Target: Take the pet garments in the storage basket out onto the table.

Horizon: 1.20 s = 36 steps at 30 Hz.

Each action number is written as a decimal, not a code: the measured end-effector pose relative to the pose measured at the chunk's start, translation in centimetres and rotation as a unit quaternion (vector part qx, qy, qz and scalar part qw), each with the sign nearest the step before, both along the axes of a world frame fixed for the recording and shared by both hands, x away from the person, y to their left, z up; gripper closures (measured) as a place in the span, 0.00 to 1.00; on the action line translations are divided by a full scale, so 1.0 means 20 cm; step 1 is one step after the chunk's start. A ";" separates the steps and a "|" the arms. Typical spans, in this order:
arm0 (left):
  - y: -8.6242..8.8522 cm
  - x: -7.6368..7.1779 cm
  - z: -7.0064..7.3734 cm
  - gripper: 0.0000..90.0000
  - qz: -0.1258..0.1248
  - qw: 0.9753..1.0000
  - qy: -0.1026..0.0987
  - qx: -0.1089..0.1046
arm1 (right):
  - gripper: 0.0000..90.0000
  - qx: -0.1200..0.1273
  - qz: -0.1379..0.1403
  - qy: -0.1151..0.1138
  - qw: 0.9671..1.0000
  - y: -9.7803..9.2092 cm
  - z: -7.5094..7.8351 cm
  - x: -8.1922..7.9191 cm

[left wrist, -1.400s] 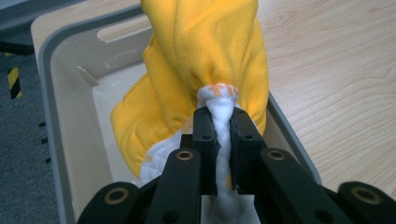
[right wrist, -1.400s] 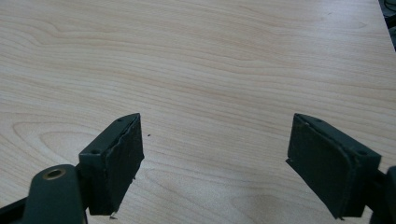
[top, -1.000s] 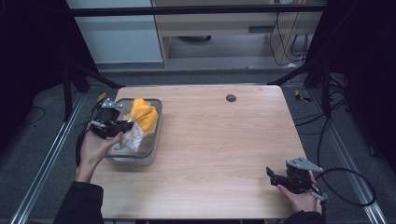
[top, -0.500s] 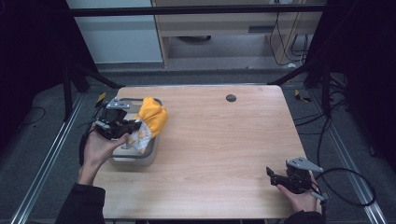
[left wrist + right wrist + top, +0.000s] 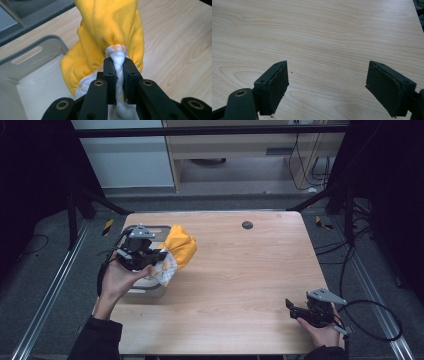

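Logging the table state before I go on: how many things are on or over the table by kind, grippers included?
Cloths: 1, the yellow-and-white cloth pinched in the left gripper
Bins: 1, the grey bin
Grippers: 2, the left one and the right gripper, open over bare table
Total: 4

Yellow cloth (image 5: 181,248) with white lining hangs bunched, seemingly above the bin's right edge.

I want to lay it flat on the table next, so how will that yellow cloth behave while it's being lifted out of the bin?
Probably floppy: the yellow cloth bunches and droops where the left claw pinches it. Likely light, since that small pinch holds it above the bin. It may slip little, as the fabric looks soft and fleecy.
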<state>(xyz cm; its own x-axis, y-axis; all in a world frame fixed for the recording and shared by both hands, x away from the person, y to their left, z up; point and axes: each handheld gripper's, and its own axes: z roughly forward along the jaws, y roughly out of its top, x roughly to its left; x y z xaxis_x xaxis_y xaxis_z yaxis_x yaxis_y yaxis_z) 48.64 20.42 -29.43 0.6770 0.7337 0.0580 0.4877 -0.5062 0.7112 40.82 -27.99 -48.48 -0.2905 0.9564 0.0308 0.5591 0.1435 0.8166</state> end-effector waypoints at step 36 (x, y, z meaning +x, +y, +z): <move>-0.46 0.02 -0.24 0.92 -0.090 0.995 0.029 0.014 | 0.20 -0.003 0.000 -0.005 1.000 -0.01 0.00 0.00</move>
